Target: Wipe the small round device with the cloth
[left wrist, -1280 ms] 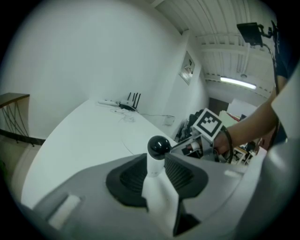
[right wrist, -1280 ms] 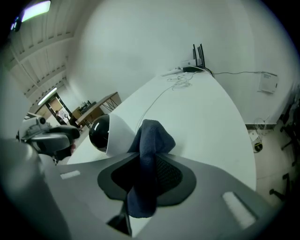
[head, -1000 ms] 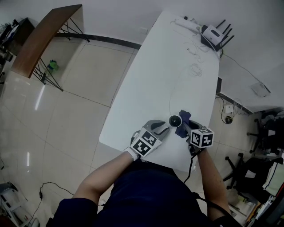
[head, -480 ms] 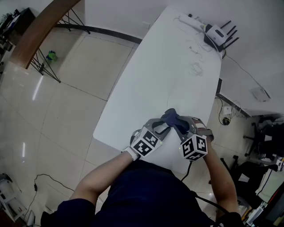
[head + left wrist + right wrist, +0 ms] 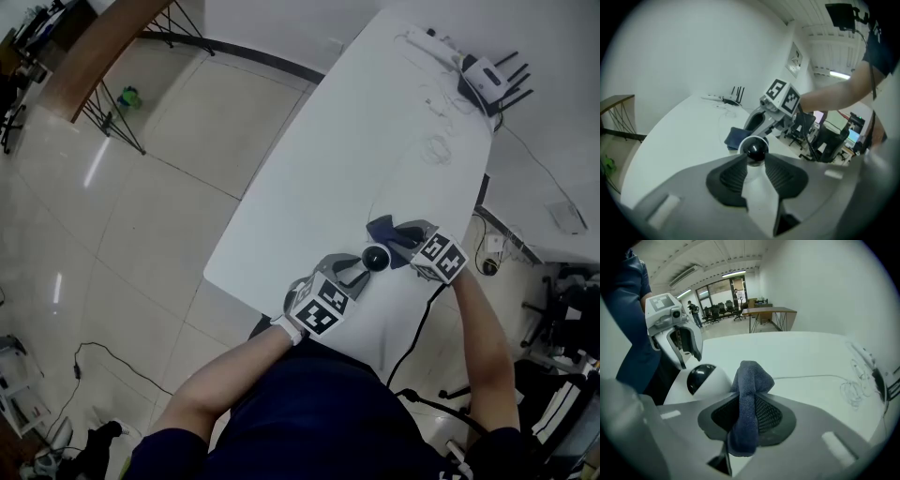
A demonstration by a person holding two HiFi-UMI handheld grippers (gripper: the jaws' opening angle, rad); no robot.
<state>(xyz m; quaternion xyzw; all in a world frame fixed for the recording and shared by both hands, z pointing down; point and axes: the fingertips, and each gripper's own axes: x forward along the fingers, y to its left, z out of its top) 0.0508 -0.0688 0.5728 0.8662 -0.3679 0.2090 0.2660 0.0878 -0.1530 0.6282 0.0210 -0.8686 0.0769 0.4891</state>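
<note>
One device point(image 5: 754, 150) clamped in left gripper point(image 5: 360, 270) jaws, one cloth point(image 5: 750, 394) in right gripper point(image 5: 405, 242) jaws.

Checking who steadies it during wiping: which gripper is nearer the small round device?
Left. The left gripper has the small round device clamped between its jaws; the right gripper, shut on the cloth, sits close beside it.

Overhead and two close views share the device point(image 5: 374, 257).
</note>
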